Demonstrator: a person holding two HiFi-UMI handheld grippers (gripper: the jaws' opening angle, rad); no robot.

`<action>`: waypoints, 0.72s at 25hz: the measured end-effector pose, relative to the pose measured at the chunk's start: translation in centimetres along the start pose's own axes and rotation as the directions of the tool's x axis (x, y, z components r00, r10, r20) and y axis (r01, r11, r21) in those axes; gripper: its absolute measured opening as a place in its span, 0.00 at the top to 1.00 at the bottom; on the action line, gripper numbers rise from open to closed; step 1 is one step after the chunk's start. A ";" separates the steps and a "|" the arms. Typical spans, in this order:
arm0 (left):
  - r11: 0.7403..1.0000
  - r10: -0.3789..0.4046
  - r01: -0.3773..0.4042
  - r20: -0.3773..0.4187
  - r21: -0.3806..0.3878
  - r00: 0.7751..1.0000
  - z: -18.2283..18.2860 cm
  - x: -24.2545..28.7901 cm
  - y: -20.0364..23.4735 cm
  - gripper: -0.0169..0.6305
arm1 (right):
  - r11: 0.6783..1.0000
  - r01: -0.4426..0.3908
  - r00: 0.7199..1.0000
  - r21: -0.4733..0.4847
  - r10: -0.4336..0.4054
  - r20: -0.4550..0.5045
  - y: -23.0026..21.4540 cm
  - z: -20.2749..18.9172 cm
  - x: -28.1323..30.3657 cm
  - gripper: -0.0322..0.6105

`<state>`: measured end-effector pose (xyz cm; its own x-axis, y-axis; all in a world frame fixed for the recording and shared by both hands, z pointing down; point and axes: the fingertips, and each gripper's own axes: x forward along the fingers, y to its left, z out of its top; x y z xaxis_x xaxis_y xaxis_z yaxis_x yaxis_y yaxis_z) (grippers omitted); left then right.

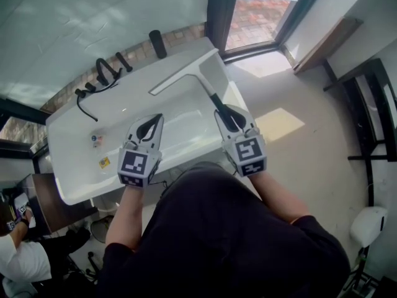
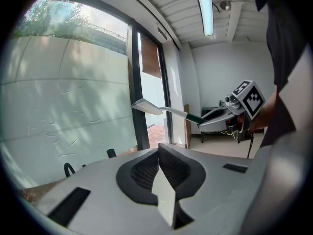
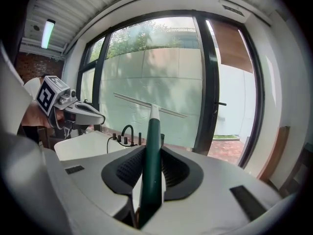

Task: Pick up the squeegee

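Note:
The squeegee (image 1: 192,79) has a dark green handle and a long pale blade, and it is held up in the air above the white bathtub (image 1: 74,135). My right gripper (image 1: 231,118) is shut on its handle; in the right gripper view the handle (image 3: 152,151) runs up between the jaws to the blade (image 3: 146,103). My left gripper (image 1: 149,128) hovers beside it over the tub, shut with nothing between its jaws. In the left gripper view the squeegee (image 2: 161,109) and the right gripper (image 2: 226,115) show off to the right.
A black tap set with a hose (image 1: 99,79) sits on the tub's far rim, and a dark cylinder (image 1: 157,43) stands near the window frame (image 1: 218,11). Two small items (image 1: 99,149) lie on the tub's near ledge. Another person's arm (image 1: 18,228) shows at the lower left.

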<state>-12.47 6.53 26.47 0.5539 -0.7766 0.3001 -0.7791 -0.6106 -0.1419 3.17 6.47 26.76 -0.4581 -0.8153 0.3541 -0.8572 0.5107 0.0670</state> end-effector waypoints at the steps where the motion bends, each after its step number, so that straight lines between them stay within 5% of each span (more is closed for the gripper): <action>1: 1.000 0.005 -0.005 -0.004 -0.001 1.000 0.0 0.0 -0.3 0.97 | 1.000 -0.012 1.000 -0.008 0.012 -0.004 0.0 0.0 -0.2 0.79; 18: 0.999 -0.047 0.047 0.005 0.014 0.999 -0.2 0.6 -1.5 0.97 | 1.000 0.024 0.999 0.000 -0.024 0.040 0.4 0.4 -0.1 0.79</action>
<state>-11.02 7.03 27.07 0.5911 -0.7479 0.3020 -0.7483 -0.6482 -0.1408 2.82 6.66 26.36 -0.4467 -0.8375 0.3147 -0.8679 0.4911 0.0749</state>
